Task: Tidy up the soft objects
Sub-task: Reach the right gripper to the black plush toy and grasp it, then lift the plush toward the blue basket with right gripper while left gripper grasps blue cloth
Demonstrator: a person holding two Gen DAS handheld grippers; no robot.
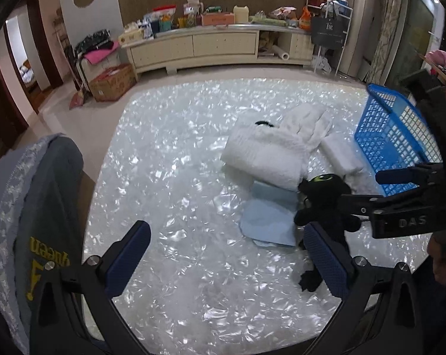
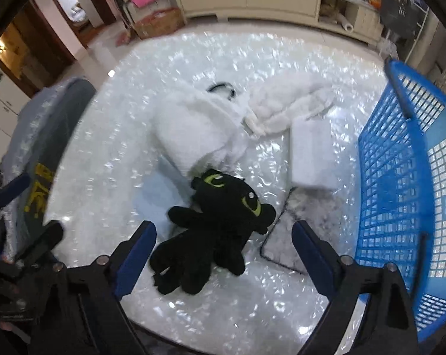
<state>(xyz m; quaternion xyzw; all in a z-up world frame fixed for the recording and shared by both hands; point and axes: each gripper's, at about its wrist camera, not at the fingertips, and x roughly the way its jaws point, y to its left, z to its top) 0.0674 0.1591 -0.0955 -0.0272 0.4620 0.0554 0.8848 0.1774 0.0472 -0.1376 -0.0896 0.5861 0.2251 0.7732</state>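
A black plush dragon (image 2: 220,224) with green eyes lies on the shiny white table (image 2: 110,153); it also shows in the left wrist view (image 1: 326,201). My right gripper (image 2: 223,254) is open, its jaws on either side of the plush's body, just above it. My left gripper (image 1: 227,254) is open and empty over bare table, left of the plush. White fluffy towels (image 2: 199,130), a folded white cloth (image 2: 311,156) and a light blue cloth (image 1: 270,222) lie behind the plush. A blue plastic basket (image 2: 400,177) stands at the right.
A grey garment with yellow print (image 1: 42,224) hangs over a chair back at the left. A small furry mat with a dark edge (image 2: 285,236) lies between the plush and the basket. A black hair band (image 2: 223,87) lies behind the towels. A cluttered cabinet (image 1: 208,41) stands beyond.
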